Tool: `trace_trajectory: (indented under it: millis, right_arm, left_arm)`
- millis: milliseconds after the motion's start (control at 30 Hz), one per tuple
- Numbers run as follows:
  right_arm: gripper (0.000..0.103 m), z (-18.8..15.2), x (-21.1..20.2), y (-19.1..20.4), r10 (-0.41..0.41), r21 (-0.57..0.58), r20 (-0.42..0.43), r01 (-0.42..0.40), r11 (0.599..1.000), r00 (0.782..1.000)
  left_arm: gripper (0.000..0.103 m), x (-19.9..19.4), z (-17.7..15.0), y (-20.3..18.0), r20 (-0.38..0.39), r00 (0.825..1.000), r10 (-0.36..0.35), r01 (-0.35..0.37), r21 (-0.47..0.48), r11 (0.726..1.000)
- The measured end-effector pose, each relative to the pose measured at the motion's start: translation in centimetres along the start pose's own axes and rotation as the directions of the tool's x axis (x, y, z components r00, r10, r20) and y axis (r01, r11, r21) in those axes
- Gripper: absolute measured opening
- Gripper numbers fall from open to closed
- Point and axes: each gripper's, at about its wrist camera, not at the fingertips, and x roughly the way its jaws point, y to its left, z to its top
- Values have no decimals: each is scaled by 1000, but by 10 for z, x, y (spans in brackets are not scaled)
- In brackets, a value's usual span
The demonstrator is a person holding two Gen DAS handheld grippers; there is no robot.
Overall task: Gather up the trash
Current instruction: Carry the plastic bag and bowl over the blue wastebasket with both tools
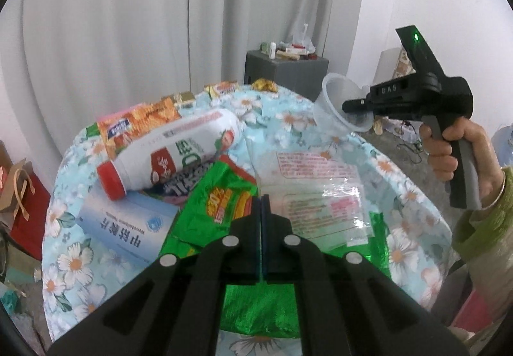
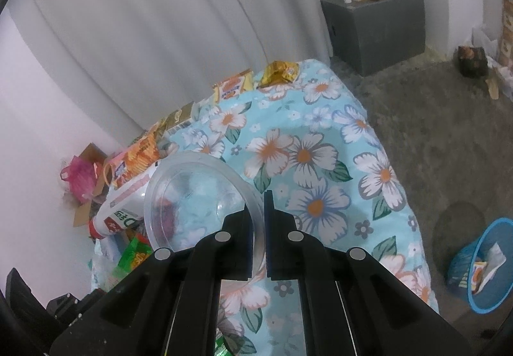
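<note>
My left gripper [image 1: 261,200] is shut on a crumpled green foil wrapper [image 1: 221,202], which hangs down under the fingers. A clear plastic cup [image 1: 336,105] is held up at the right by its rim, with my right gripper [image 1: 356,109] shut on it in a person's hand [image 1: 455,150]. In the right wrist view the cup [image 2: 192,195] tilts left of the right gripper [image 2: 260,199], its rim pinched between the pads. A white bottle with a red cap [image 1: 173,157] lies on its side on the floral tablecloth [image 1: 73,259].
A blue-and-white box [image 1: 128,227], a clear plastic bag [image 1: 320,195] and an orange snack packet [image 1: 138,122] lie on the table. More wrappers [image 2: 234,86] line its far edge. A blue basket [image 2: 481,266] holding trash stands on the floor at the right, with a grey cabinet [image 2: 375,29] beyond.
</note>
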Motion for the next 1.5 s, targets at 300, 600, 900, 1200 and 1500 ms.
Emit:
trace_trajectory:
  millis: [300, 600, 900, 1200, 1500]
  right_arm:
    - [4, -5, -32, -8, -6, 13, 45, 6, 1000, 999]
    - [4, -21, -74, -44, -50, 96, 104, 40, 995, 993]
    - [4, -40, -120, -102, -108, 221, 169, 69, 973, 980]
    - [4, -72, -166, -183, -202, 380, 214, 109, 919, 956]
    - [4, -118, -189, -270, -303, 540, 191, 158, 827, 934]
  left_arm:
    - [0, -14, 14, -11, 52, 999, -11, 10, 22, 1000]
    - [0, -26, 31, -36, 98, 993, -59, 51, 79, 996]
    - [0, -23, 55, -91, 122, 980, -159, 135, 181, 974]
    - [0, 1, 78, -175, 83, 957, -278, 239, 317, 918]
    - [0, 53, 83, -290, -52, 921, -386, 367, 449, 815]
